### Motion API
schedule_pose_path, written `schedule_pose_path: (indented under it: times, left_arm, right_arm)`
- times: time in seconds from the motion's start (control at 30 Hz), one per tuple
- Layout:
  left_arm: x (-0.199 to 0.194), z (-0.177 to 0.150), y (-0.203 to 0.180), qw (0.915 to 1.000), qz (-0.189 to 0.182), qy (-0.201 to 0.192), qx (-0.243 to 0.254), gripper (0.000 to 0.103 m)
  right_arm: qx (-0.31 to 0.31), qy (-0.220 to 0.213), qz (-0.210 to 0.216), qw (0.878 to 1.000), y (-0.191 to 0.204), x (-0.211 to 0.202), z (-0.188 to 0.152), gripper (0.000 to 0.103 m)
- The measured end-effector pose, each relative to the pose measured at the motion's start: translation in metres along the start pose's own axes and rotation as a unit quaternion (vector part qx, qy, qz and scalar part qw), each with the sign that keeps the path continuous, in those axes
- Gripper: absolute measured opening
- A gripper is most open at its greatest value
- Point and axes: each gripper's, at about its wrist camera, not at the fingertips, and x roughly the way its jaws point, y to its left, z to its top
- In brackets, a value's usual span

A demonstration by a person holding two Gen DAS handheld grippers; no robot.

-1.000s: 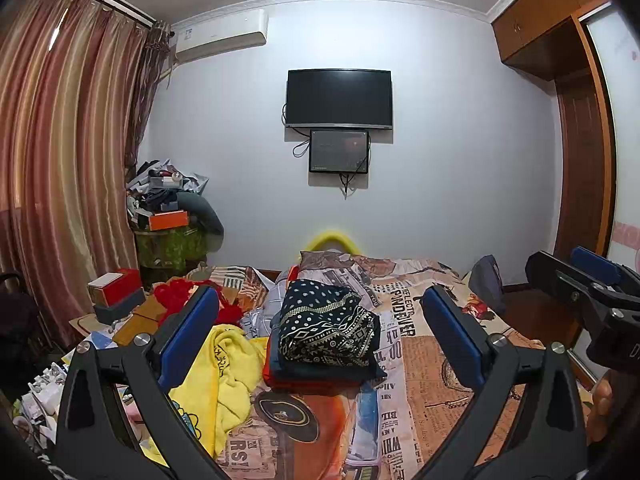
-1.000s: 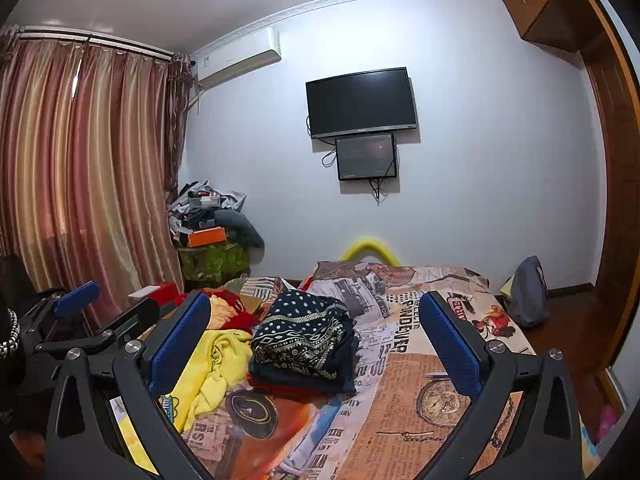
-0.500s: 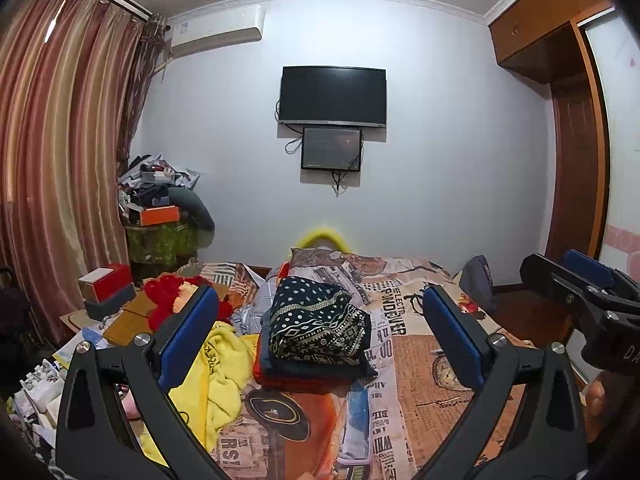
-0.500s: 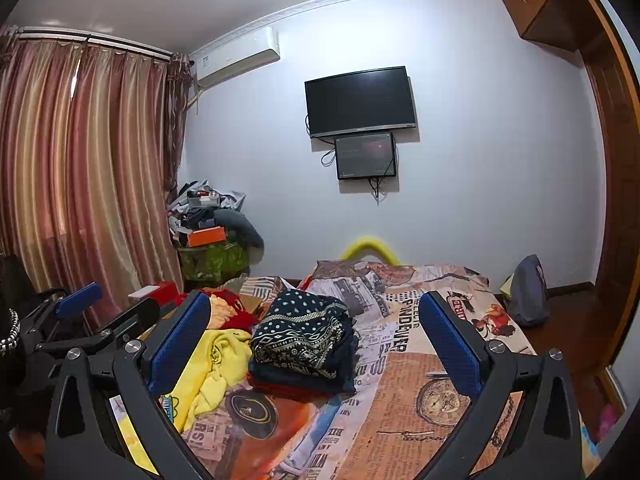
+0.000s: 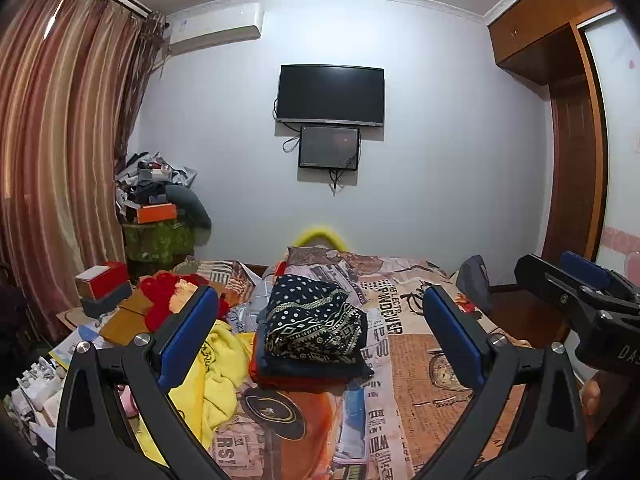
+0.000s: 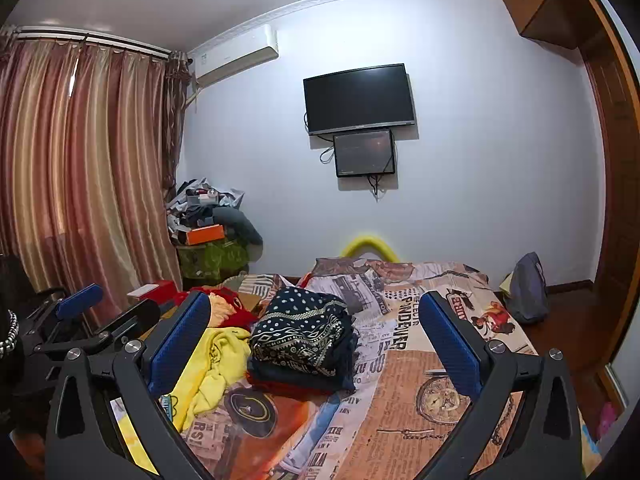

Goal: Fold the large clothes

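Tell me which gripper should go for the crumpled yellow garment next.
Left, probably. The yellow garment lies just beyond the left gripper; the right gripper, also open and empty, is further over.

folded clothes (image 5: 316, 320): soft cloth | wardrobe (image 5: 576, 128): glossy wood | curtains (image 6: 80, 168): sheeny fabric

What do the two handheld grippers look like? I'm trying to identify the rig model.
Both are alike: the left gripper and right gripper have black, angular triangular-cutout frames with silver screws, and flat fingers faced with textured blue pads. The right gripper's body carries partial white lettering "DA". No cables or sleeves show.
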Motion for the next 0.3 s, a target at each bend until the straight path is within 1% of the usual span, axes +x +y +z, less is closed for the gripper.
schedule_pose_path:
  times: [0.3]
  left_arm:
    - [-0.0010,-0.0015,-0.0027,1.0000,0.003,0.004,0.001,0.102]
  right_arm:
    - [0.001,0.002,0.000,1.000,0.0016,0.0012,0.0002,0.103]
